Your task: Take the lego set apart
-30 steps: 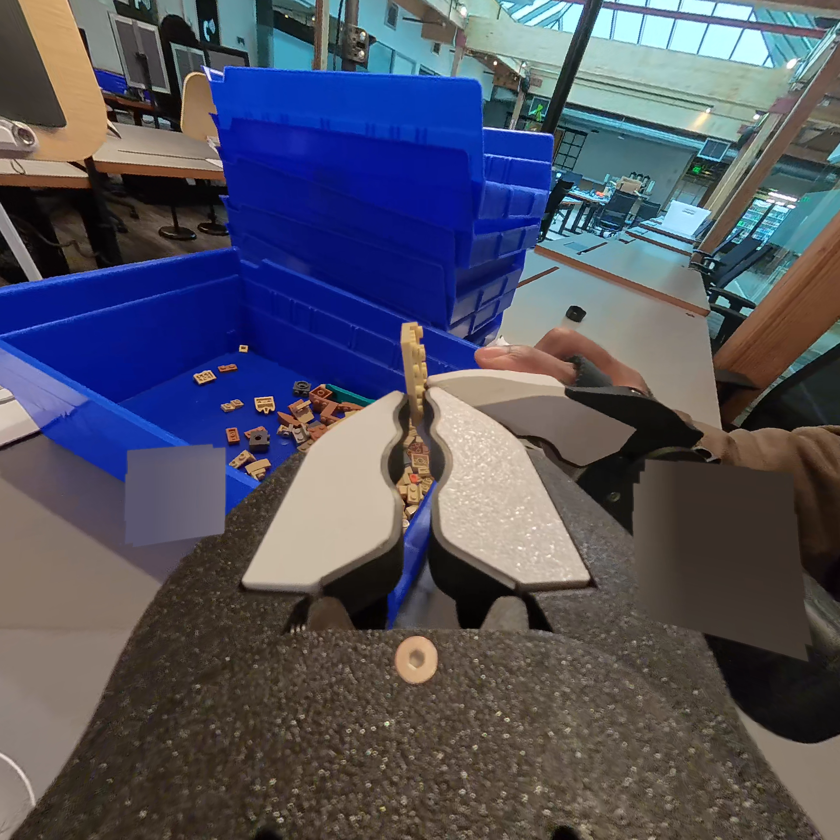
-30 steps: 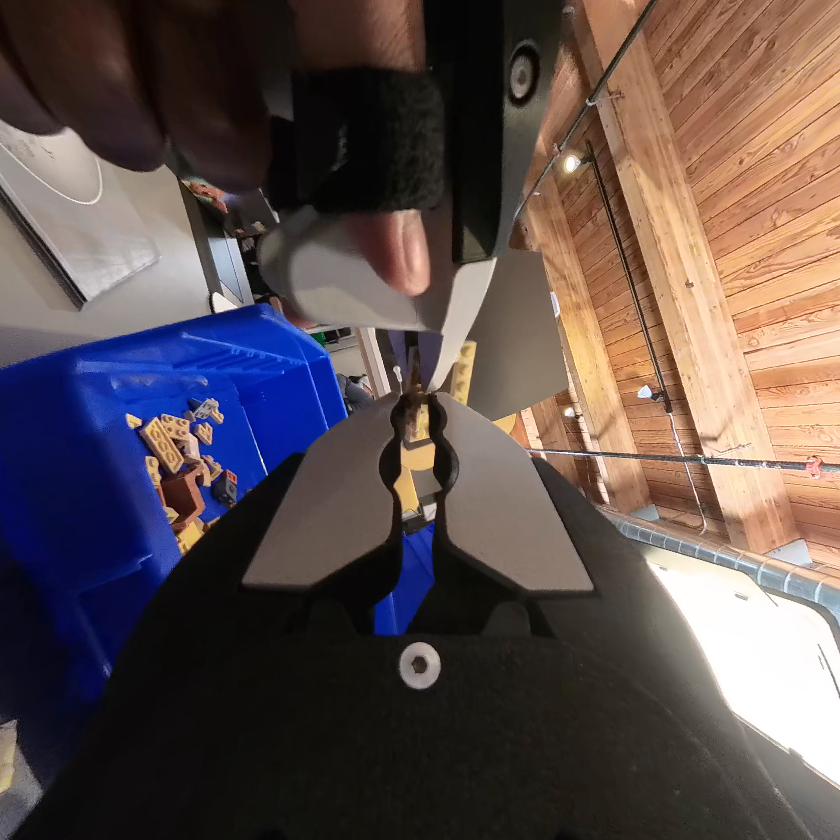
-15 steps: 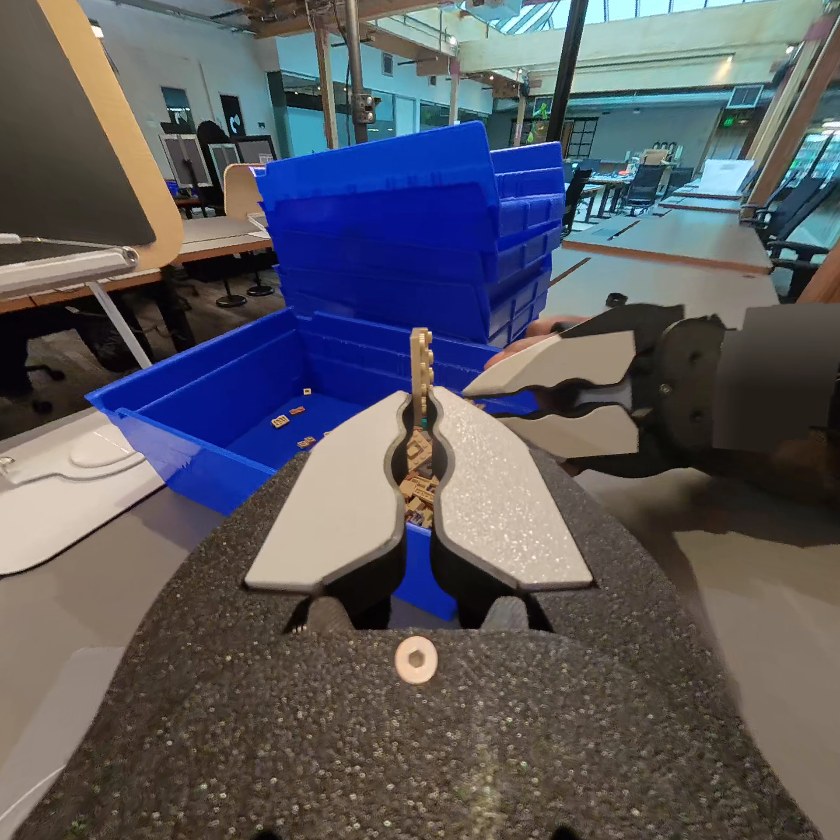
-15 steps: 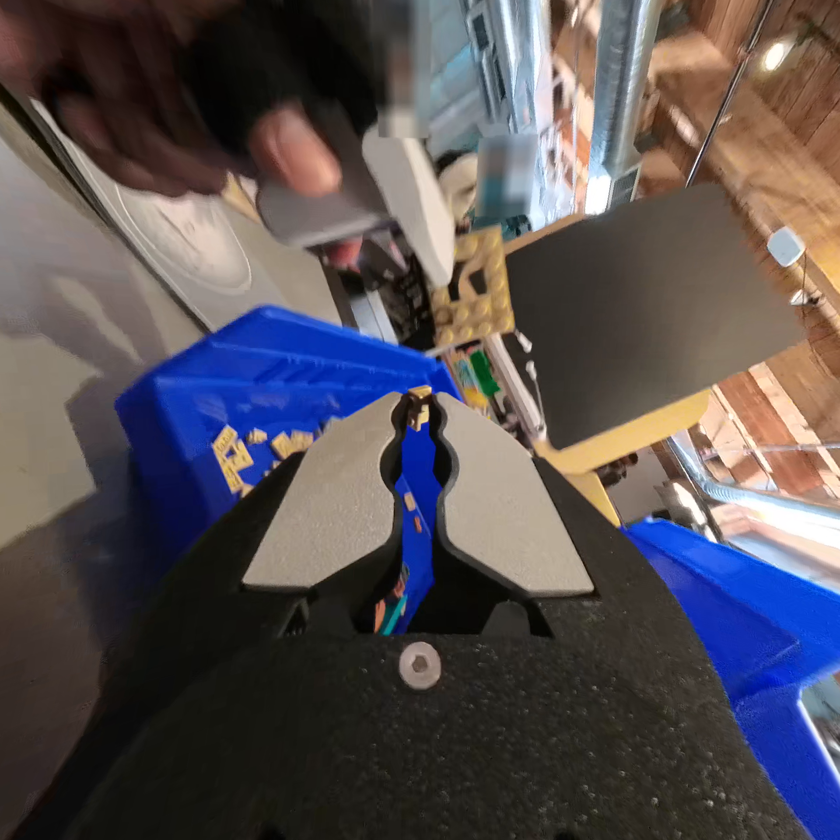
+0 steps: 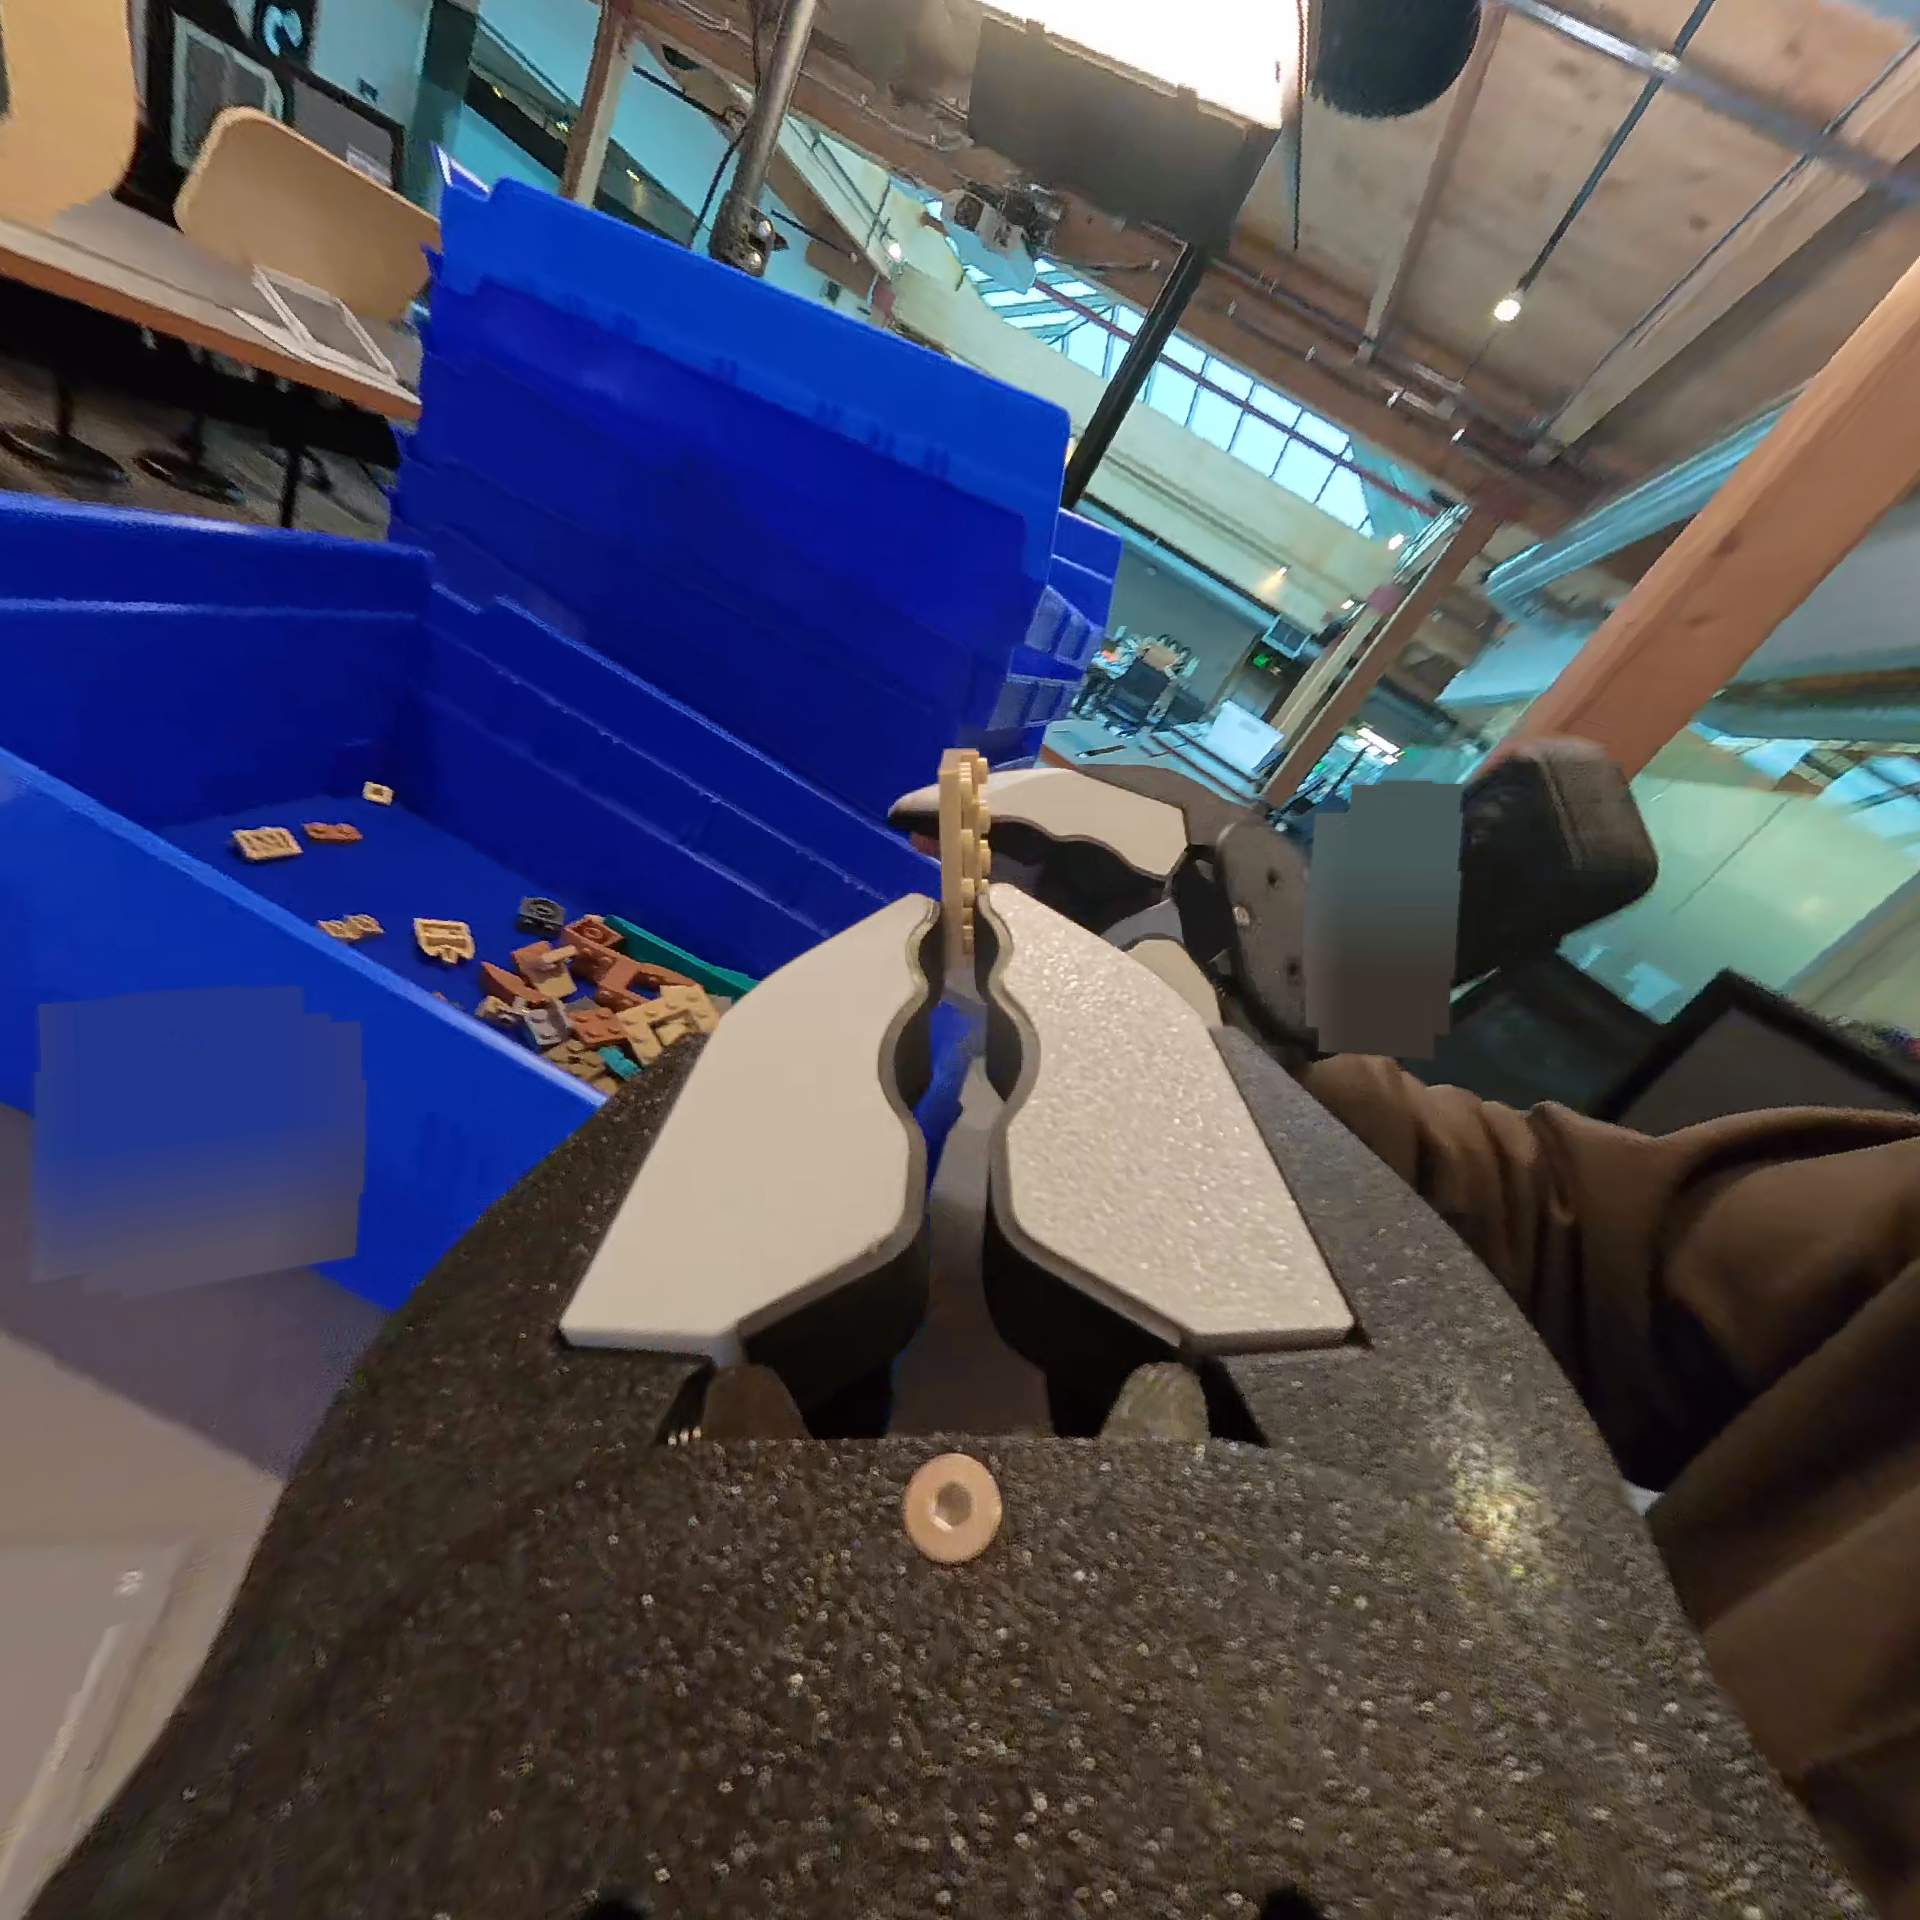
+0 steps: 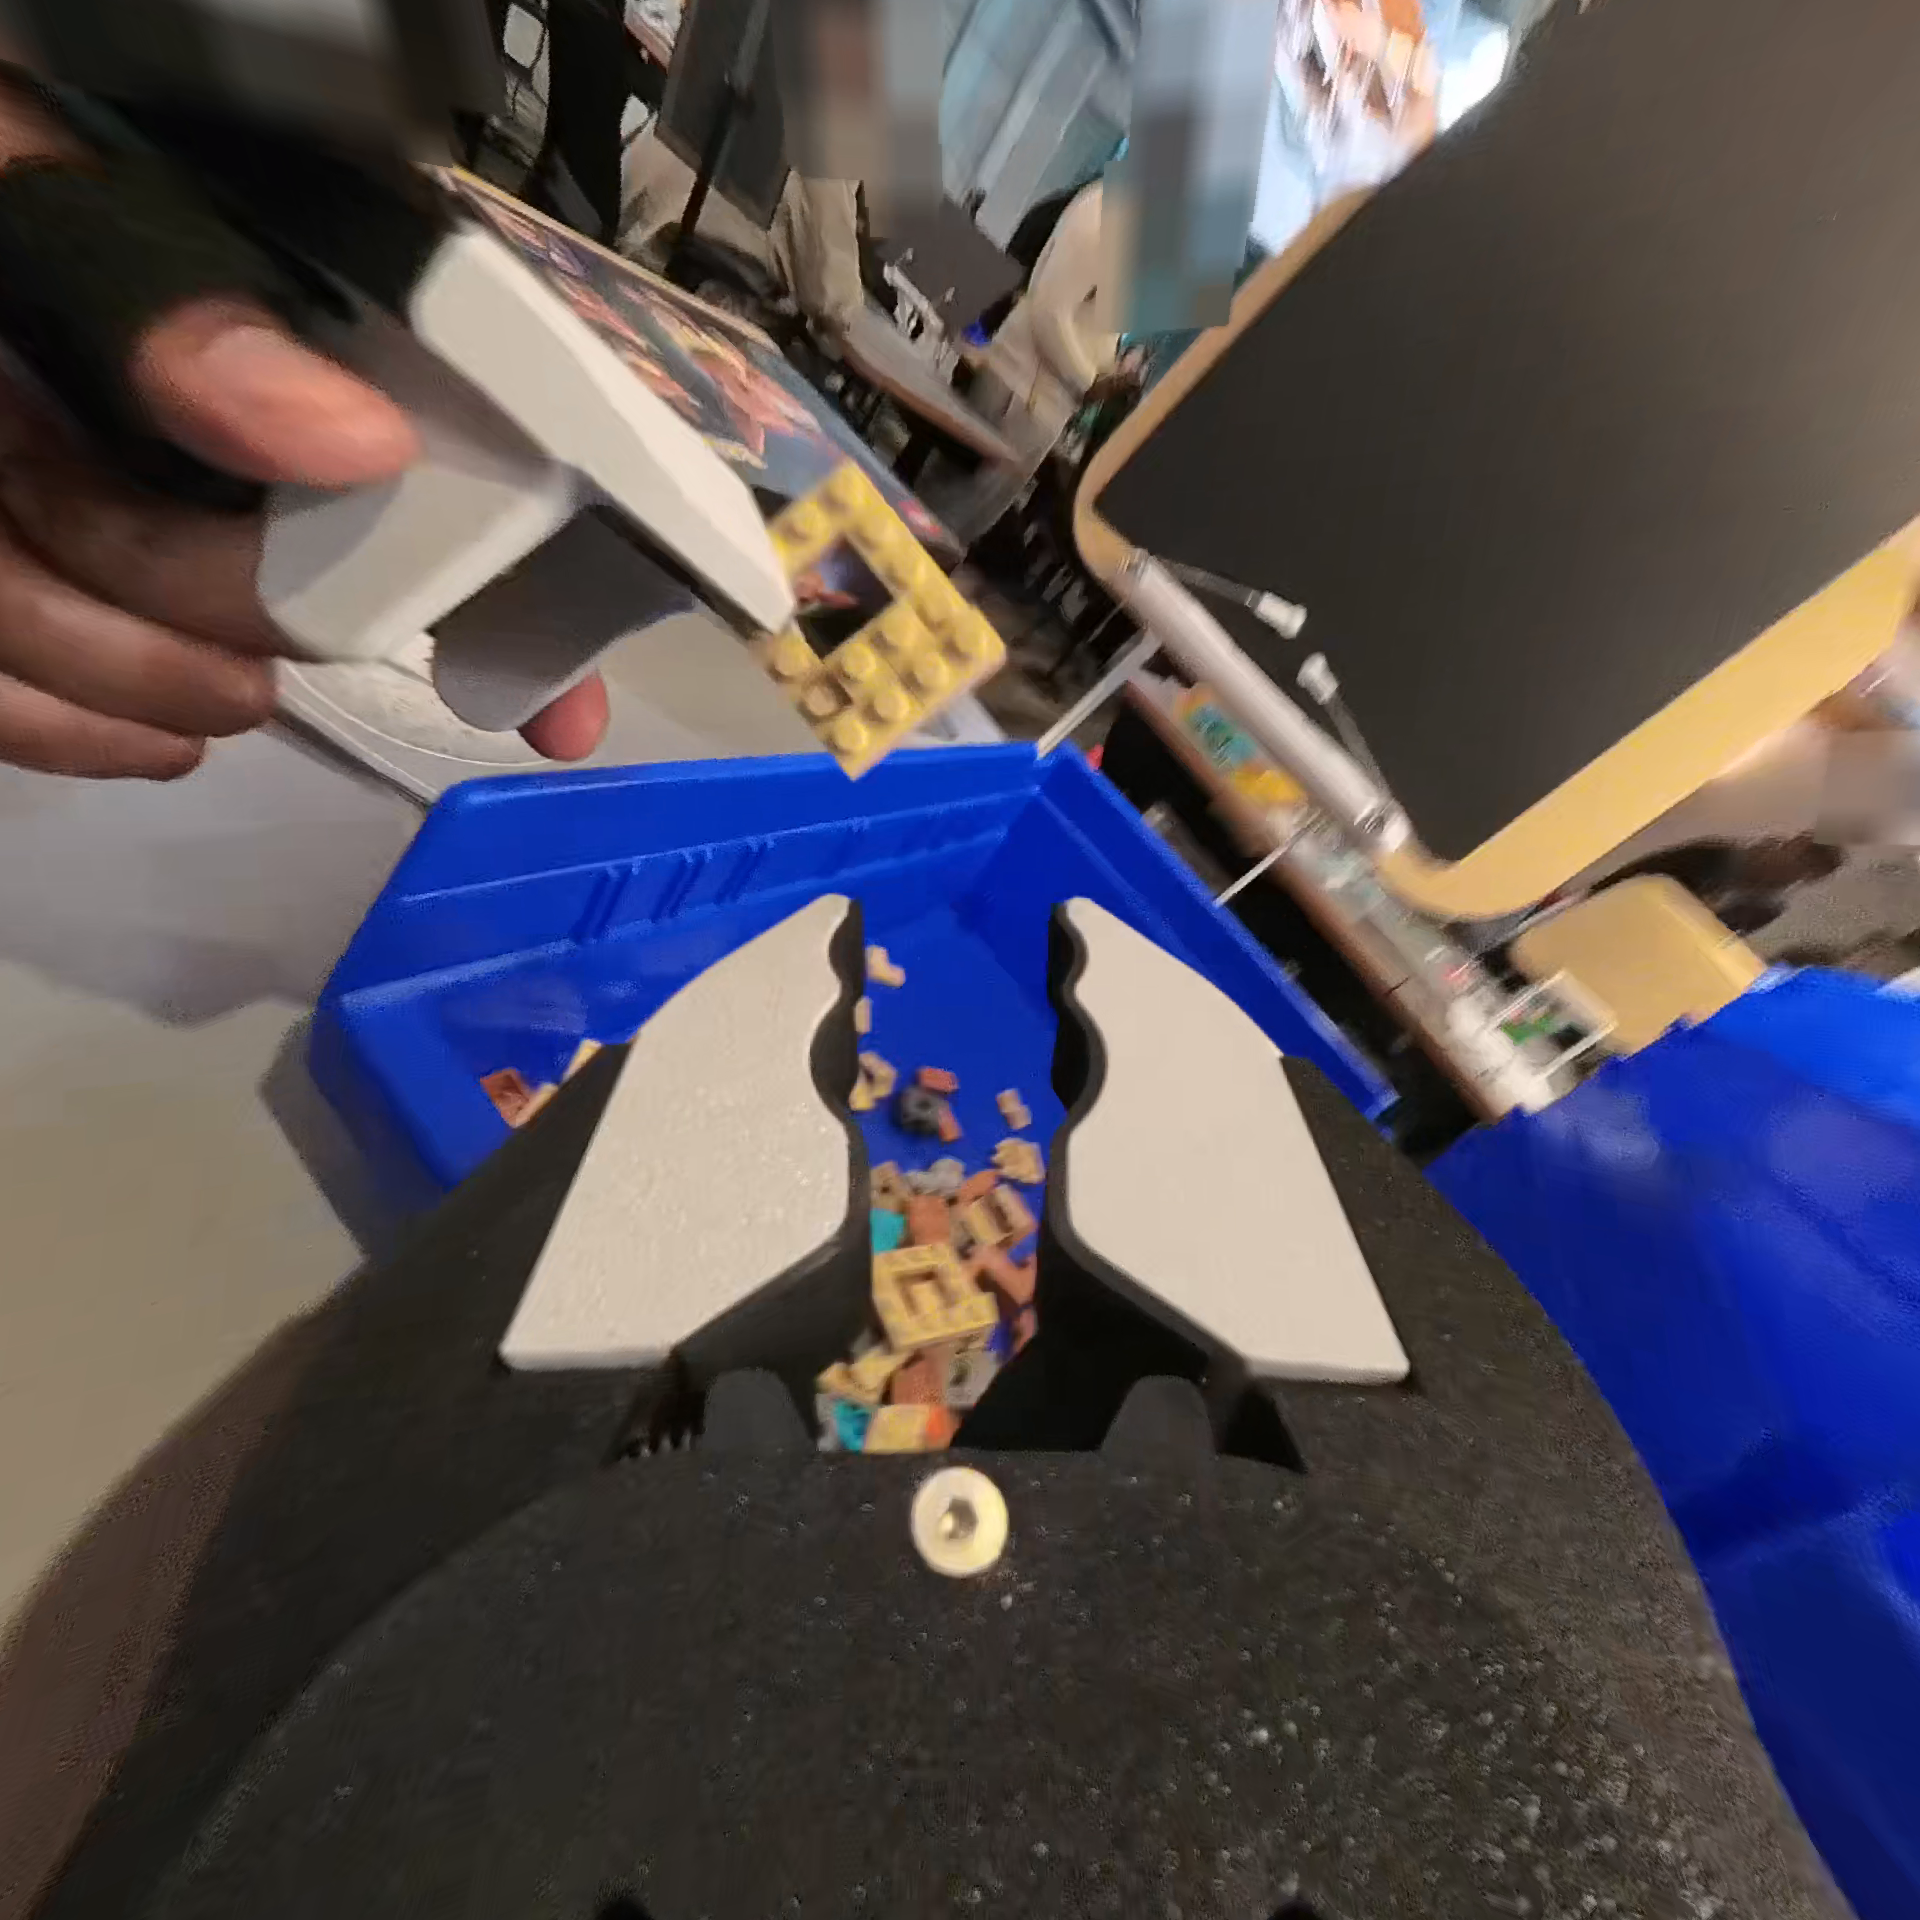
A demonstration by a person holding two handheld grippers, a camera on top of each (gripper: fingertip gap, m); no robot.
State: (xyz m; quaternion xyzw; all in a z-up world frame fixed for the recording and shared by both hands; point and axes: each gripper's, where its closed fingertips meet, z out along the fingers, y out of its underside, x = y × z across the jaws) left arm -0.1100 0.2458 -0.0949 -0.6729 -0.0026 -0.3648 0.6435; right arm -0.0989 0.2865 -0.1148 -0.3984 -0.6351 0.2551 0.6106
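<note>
My left gripper (image 5: 961,920) is shut on a tan studded plate (image 5: 962,831), which stands edge-on and upright above its fingertips. In the right wrist view the same plate (image 6: 894,634) shows as a square frame with an open middle, pinched at one corner by the left gripper (image 6: 764,623) above the far rim of a blue bin (image 6: 727,810). My right gripper (image 6: 956,935) is open with nothing between its pads, over the bin's loose tan and brown pieces (image 6: 935,1247). It also shows just behind the plate in the left wrist view (image 5: 1049,831).
A stack of blue bins (image 5: 727,468) stands behind the open bin (image 5: 208,935). A black panel with a tan edge (image 6: 1507,416) and a printed box (image 6: 675,343) lie beyond it. A hand (image 6: 156,468) and a brown sleeve (image 5: 1662,1247) are close by, above a grey table (image 6: 125,1039). The left gripper's tips are roughly 5 cm from the right gripper's.
My right gripper, shut on a small tan piece at the plate before, has drawn back, swung over the bin and opened; the piece is out of its grasp. The left gripper keeps the plate.
</note>
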